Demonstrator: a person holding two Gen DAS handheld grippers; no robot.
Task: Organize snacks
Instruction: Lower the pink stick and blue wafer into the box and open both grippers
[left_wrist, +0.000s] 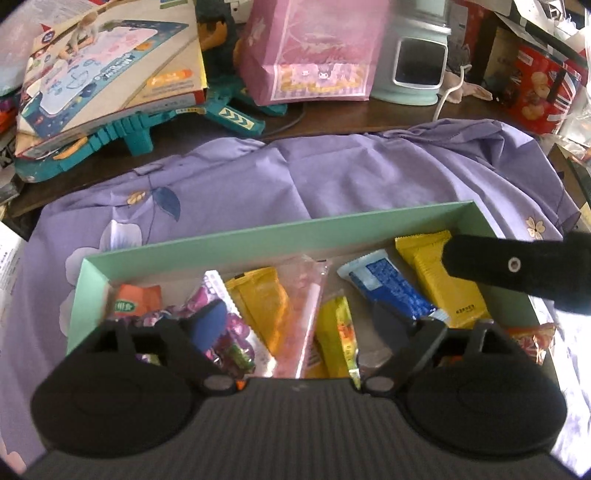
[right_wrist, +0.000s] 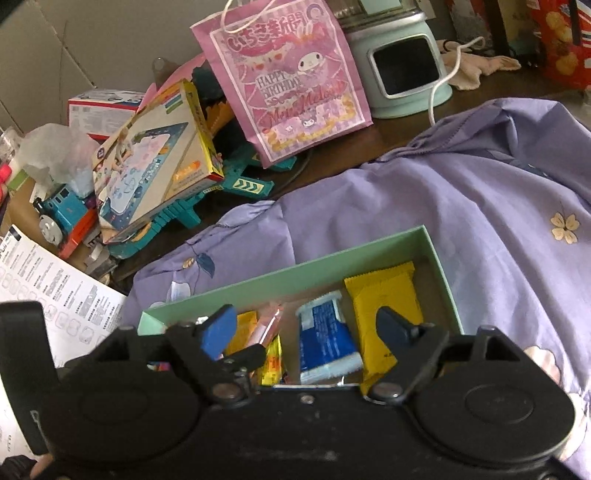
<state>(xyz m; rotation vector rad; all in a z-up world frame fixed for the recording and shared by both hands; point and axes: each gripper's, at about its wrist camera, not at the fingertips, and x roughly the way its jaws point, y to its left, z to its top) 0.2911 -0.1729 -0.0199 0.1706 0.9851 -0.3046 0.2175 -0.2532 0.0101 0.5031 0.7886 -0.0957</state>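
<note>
My left claw (left_wrist: 299, 317) points steeply down, jaws spread wide, nothing between the blue pads. My right claw (right_wrist: 306, 328) tilts down less steeply, jaws likewise wide apart and empty. One dark tip of it shows at the right edge of the left view.

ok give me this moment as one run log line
left tongs: open over box, holding nothing | right tongs: open over box, holding nothing | green box: snack packets inside, on purple cloth

dark wooden table (left_wrist: 343, 114) under purple cloth (left_wrist: 332, 177), toys, pink bag (left_wrist: 314, 51).
</note>
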